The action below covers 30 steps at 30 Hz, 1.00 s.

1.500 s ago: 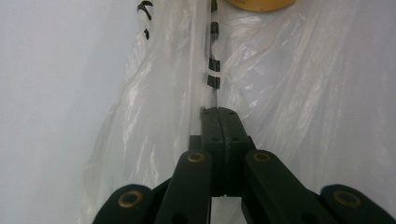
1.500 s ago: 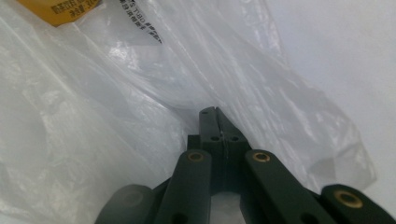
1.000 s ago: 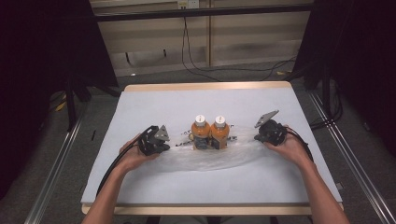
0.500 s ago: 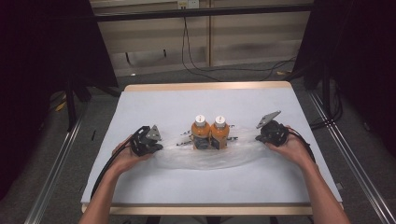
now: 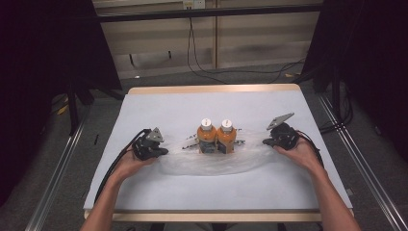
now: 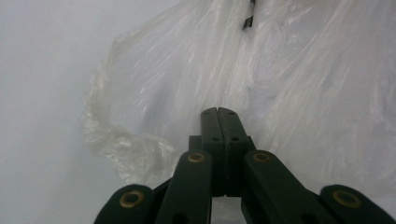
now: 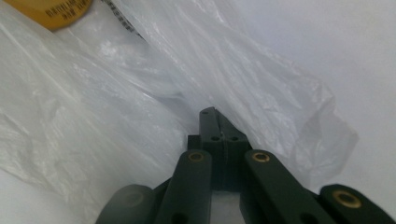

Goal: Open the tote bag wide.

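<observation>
Both tongs, the left tongs (image 6: 218,112) and right tongs (image 7: 215,113), are pinched tight on opposite edges of the clear plastic bag (image 5: 211,161) lying on the table (image 5: 159,103), apparently stretching it flat beneath the two orange bottles (image 5: 216,137) at its middle.

Two orange juice bottles (image 5: 216,137) with white caps, one clear plastic bag (image 5: 211,161), two hand-held grippers, left (image 5: 162,151) and right (image 5: 266,142), on one table (image 5: 163,103).

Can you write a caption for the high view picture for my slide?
Two grippers, left and right, pinch the ends of a plastic bag by two orange bottles.
</observation>
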Available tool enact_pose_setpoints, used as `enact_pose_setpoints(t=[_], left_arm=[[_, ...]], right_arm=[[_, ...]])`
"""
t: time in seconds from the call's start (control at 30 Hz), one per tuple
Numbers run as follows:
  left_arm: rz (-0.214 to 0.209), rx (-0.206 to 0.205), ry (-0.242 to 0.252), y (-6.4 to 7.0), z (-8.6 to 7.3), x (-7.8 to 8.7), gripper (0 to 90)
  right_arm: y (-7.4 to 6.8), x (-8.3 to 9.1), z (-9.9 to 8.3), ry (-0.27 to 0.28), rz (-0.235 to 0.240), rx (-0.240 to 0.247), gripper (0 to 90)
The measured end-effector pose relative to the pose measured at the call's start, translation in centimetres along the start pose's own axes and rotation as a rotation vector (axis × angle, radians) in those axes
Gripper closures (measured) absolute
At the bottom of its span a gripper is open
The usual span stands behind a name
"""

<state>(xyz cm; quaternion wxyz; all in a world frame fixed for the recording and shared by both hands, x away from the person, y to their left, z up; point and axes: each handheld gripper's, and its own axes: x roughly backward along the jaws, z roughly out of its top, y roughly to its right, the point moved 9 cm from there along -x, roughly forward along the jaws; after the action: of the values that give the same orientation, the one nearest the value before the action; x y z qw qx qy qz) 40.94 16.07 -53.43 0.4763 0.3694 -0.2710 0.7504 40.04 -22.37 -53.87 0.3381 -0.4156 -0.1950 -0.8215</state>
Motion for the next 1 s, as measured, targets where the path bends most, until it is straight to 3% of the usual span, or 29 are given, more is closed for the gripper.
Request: enact_pose_setpoints(t=[0.2, 0.63, 0.83, 0.9, 1.0], left_arm=[[-0.029, 0.011, 0.085, 0.5, 1.2, 1.0, 90.0], [-0.066, 0.032, 0.249, 2.1, 4.6, 2.9, 90.0], [-0.105, 0.016, 0.3, 3.7, 6.2, 3.1, 90.0], [-0.128, 0.036, 0.33, 4.3, 6.9, 3.0, 90.0], [-0.154, 0.031, 0.333, 5.4, 7.5, 2.3, 90.0]], right_arm=[[-0.8, 0.9, 0.6, 0.064, 0.035, -0.026, 90.0], [-2.7, 2.7, 2.8, 0.193, 0.105, -0.014, 90.0], [-3.7, 3.4, 4.1, 0.234, 0.131, -0.002, 90.0], [-4.2, 3.4, 4.4, 0.236, 0.14, 0.006, 90.0], [-4.9, 3.4, 5.1, 0.245, 0.153, 0.016, 90.0]])
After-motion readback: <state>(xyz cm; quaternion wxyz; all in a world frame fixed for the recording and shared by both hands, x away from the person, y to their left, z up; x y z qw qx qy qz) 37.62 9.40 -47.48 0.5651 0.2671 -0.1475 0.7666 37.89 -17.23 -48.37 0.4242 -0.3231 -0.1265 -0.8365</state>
